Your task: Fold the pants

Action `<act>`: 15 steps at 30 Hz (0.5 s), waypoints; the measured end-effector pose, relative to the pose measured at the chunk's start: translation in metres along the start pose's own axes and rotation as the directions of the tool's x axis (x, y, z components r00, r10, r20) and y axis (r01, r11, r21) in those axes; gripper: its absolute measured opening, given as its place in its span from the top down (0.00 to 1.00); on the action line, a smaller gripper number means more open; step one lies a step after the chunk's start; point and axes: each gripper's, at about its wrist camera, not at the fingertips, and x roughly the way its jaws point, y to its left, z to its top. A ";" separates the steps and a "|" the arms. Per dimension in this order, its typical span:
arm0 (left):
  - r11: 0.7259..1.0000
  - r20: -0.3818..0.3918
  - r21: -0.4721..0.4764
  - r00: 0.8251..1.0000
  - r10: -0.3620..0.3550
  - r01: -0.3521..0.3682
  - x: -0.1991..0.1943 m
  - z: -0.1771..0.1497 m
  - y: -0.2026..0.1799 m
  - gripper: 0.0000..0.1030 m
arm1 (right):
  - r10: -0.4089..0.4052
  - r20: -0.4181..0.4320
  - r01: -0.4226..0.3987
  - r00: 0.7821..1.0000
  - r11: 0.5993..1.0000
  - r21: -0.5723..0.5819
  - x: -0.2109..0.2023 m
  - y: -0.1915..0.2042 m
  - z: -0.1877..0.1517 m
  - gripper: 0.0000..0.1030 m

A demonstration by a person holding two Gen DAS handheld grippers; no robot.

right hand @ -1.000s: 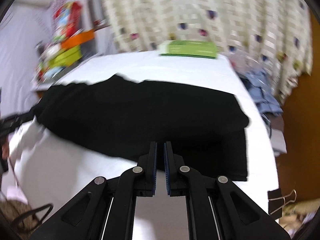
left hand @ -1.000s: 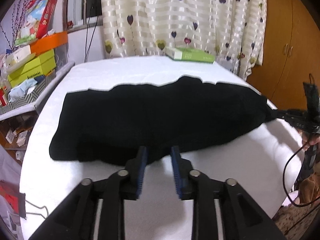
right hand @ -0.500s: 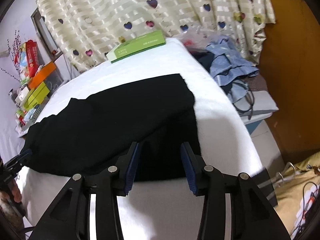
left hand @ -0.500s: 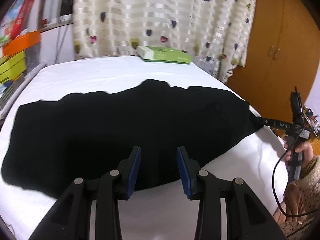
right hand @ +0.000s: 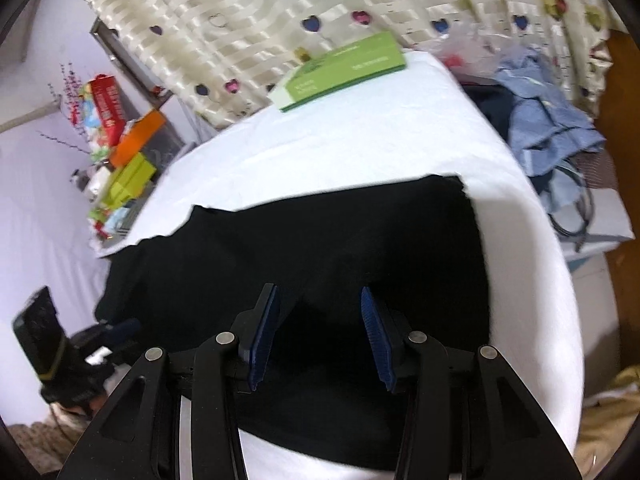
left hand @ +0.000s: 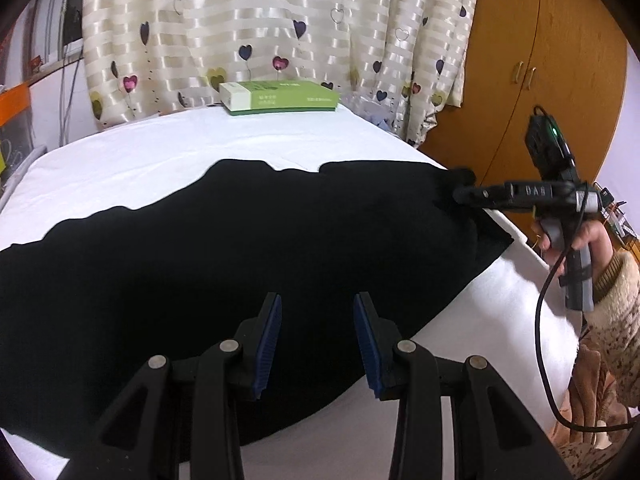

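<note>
The pants (left hand: 248, 264) are showing plain black; the table (left hand: 168, 156) is lying white; the box (left hand: 280, 98) is showing green with a pale end; the curtain (left hand: 280, 20) is hanging cream-striped with purple, pink and olive hearts; the pads (left hand: 269, 336) are showing blue; the cabinet (left hand: 560, 60) is glowing orange-brown.

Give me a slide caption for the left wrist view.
Left tool open above black pants spread on the white table; right tool at their far end.
</note>
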 end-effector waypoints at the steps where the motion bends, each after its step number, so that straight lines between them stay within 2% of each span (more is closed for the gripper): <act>1: 1.000 -0.004 0.004 1.000 -0.008 0.008 0.002 0.001 -0.002 0.61 | 0.008 -0.002 -0.008 1.000 1.000 -0.001 0.003 0.001 0.005 0.57; 5: 0.999 -0.020 0.040 0.999 -0.036 0.037 0.013 0.007 -0.019 0.61 | 0.048 -0.028 -0.048 0.998 0.999 -0.013 0.015 0.005 0.020 0.57; 7: 0.997 -0.019 0.056 0.999 -0.049 0.050 0.016 0.011 -0.027 0.61 | 0.025 -0.031 -0.025 0.999 0.999 -0.020 0.011 0.005 0.021 0.57; 10: 0.996 -0.017 0.069 0.998 -0.061 0.062 0.018 0.015 -0.035 0.61 | -0.033 0.070 0.036 0.997 0.998 -0.042 -0.018 -0.001 0.016 0.57; 12: 0.995 -0.019 0.073 0.997 -0.070 0.071 0.021 0.016 -0.039 0.60 | -0.081 0.156 0.080 0.984 0.997 0.013 -0.042 -0.014 0.012 0.57; 15: 0.993 -0.028 0.072 0.995 -0.092 0.094 0.030 0.019 -0.045 0.59 | -0.155 0.150 0.139 0.976 0.984 0.108 -0.056 -0.035 0.002 0.57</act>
